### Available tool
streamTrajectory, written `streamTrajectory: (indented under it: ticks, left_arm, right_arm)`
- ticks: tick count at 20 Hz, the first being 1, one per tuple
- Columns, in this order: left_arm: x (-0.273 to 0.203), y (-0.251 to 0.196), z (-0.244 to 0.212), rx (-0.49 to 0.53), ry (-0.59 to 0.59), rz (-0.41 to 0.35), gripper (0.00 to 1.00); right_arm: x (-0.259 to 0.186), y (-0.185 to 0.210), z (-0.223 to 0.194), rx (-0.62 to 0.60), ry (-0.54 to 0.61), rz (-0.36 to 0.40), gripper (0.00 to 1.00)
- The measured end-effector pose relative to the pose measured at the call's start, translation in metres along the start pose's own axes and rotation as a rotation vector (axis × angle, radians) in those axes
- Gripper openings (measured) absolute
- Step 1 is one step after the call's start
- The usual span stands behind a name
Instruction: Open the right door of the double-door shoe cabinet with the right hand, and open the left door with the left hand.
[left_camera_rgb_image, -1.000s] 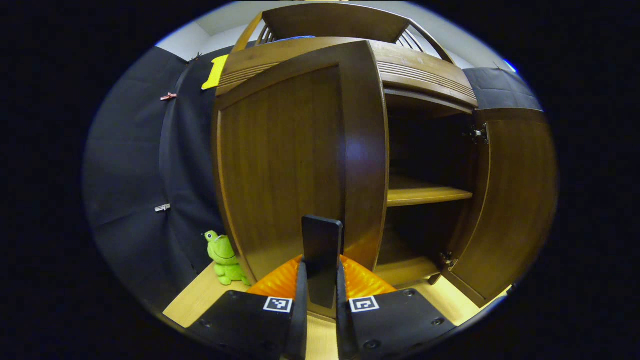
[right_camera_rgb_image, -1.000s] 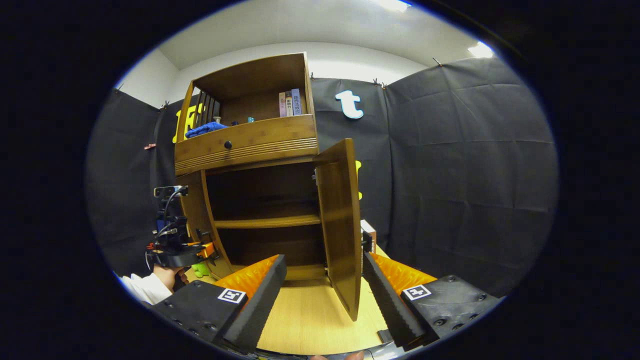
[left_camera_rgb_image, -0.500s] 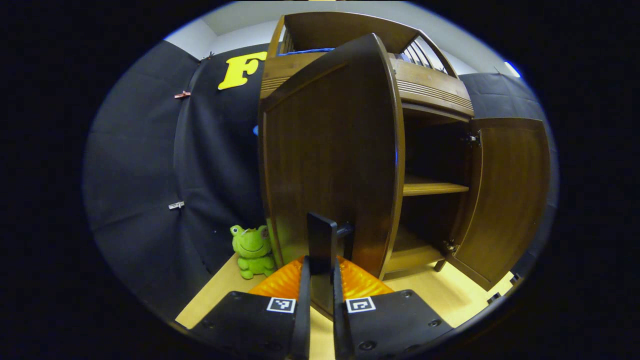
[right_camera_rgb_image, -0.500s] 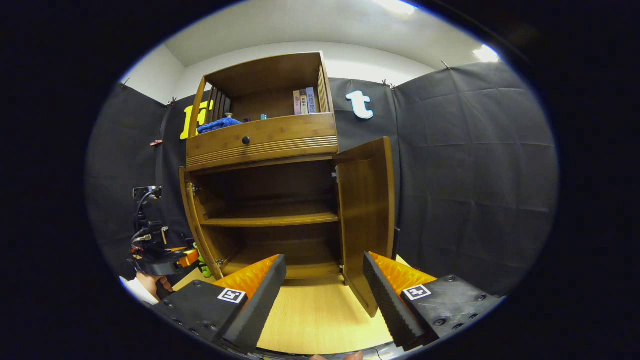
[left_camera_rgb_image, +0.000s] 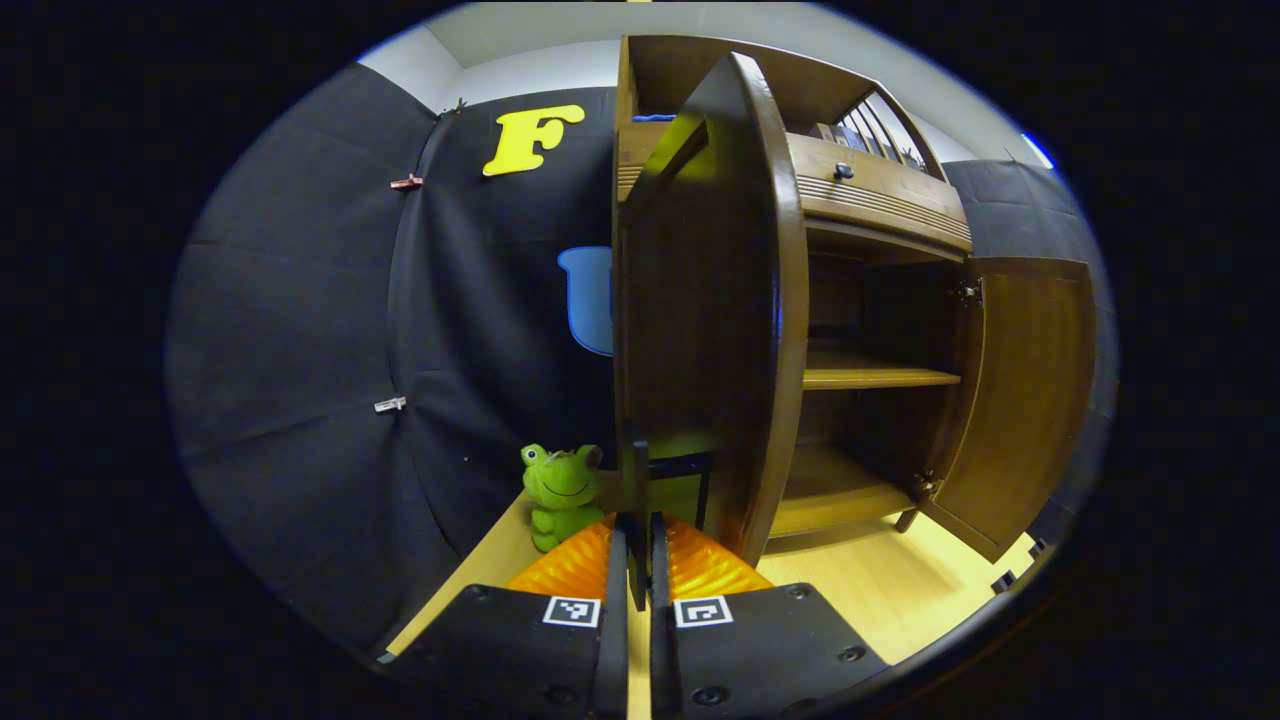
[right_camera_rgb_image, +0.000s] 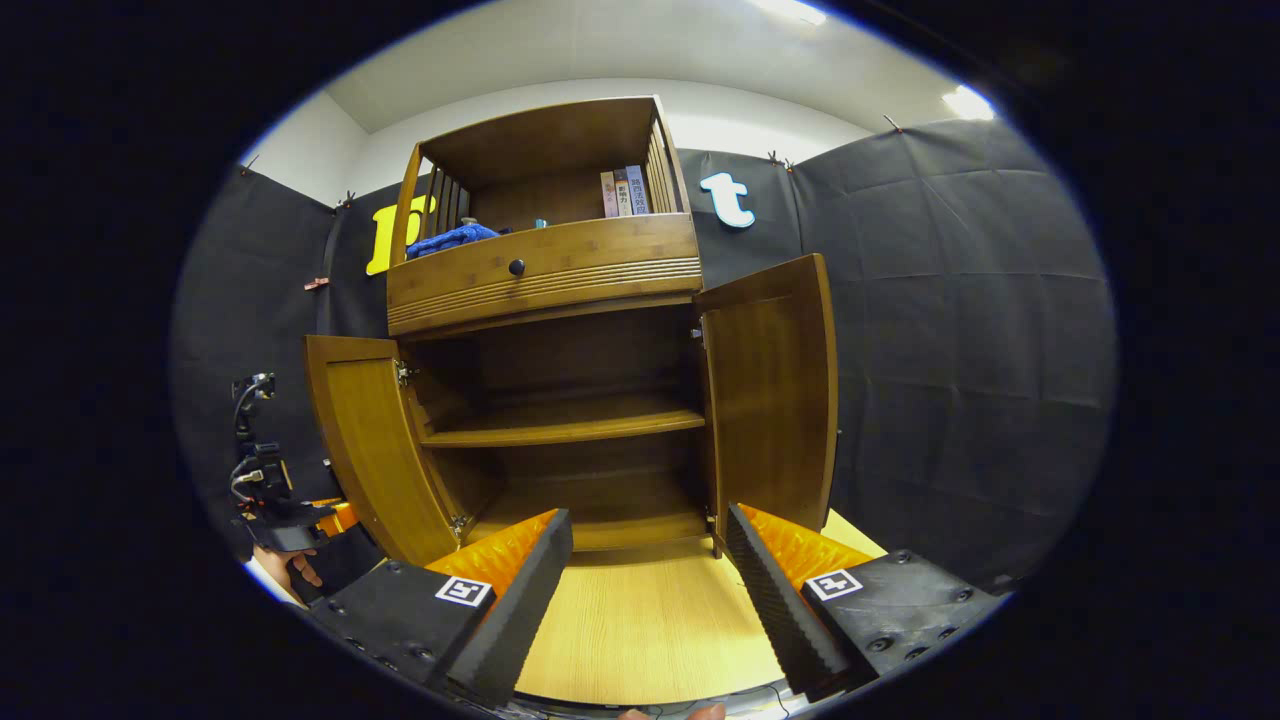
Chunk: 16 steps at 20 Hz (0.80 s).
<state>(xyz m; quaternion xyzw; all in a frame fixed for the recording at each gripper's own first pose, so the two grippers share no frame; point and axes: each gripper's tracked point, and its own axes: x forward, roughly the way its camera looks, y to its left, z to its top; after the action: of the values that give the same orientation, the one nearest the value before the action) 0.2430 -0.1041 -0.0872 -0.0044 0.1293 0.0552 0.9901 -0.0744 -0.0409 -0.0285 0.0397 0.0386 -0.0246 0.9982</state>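
Shoe cabinet (right_camera_rgb_image: 545, 275): stands upright on the table, tall axis vertical, front facing the right gripper view; both lower doors stand open and the dark inside shows one shelf board across the middle.
Table (right_camera_rgb_image: 640, 630): pale wood, bare in front of the cabinet.
Right door (right_camera_rgb_image: 775, 400): tall panel, long axis vertical, hinged on the cabinet's right side; swung well out so its inner face points toward the cabinet's middle and its free edge points to the front.
Left door (left_camera_rgb_image: 715, 300): tall panel, long axis vertical, hinged on the cabinet's left side; in the left gripper view it is seen nearly edge-on, free edge toward the camera; in the right gripper view its inner face shows, swung out to the left.
Drawer (right_camera_rgb_image: 540, 270): above the doors, closed, with a dark round knob at its centre.
Top shelf: holds a blue cloth (right_camera_rgb_image: 450, 238) at the left and a few books (right_camera_rgb_image: 625, 192) upright at the right.
Right gripper (right_camera_rgb_image: 650, 560): jaws spread wide, holding nothing, low over the table in front of the open cabinet, apart from the right door.
Left gripper (left_camera_rgb_image: 638, 560): fingers nearly together on a thin dark handle (left_camera_rgb_image: 637, 480) at the lower part of the left door.
Green frog toy (left_camera_rgb_image: 560, 492): sits on the table just left of the left door, against the booth wall.
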Motion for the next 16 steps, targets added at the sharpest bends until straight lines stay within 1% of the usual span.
streamTrajectory:
  ticks: [3,6,9,12,16]
  left_arm:
    - [-0.001,0.006,-0.001,0.015,-0.003,-0.005,0.12]
    - [-0.001,0.005,-0.001,0.002,-0.004,-0.012,0.08]
    - [-0.003,-0.001,0.001,-0.002,-0.017,-0.054,0.07]
    - [0.0,-0.002,0.004,-0.012,-0.037,-0.068,0.08]
    - [-0.003,-0.002,0.005,-0.014,-0.036,-0.055,0.11]
  right_arm:
    - [0.001,0.008,-0.002,-0.008,0.001,0.003,0.98]
    - [0.003,0.014,-0.003,-0.035,-0.002,-0.006,0.98]
    - [0.005,0.018,-0.003,-0.052,-0.002,-0.017,0.98]
    - [0.006,0.019,-0.005,-0.062,0.006,-0.024,0.98]
    - [0.005,0.023,-0.007,-0.067,0.015,-0.022,0.98]
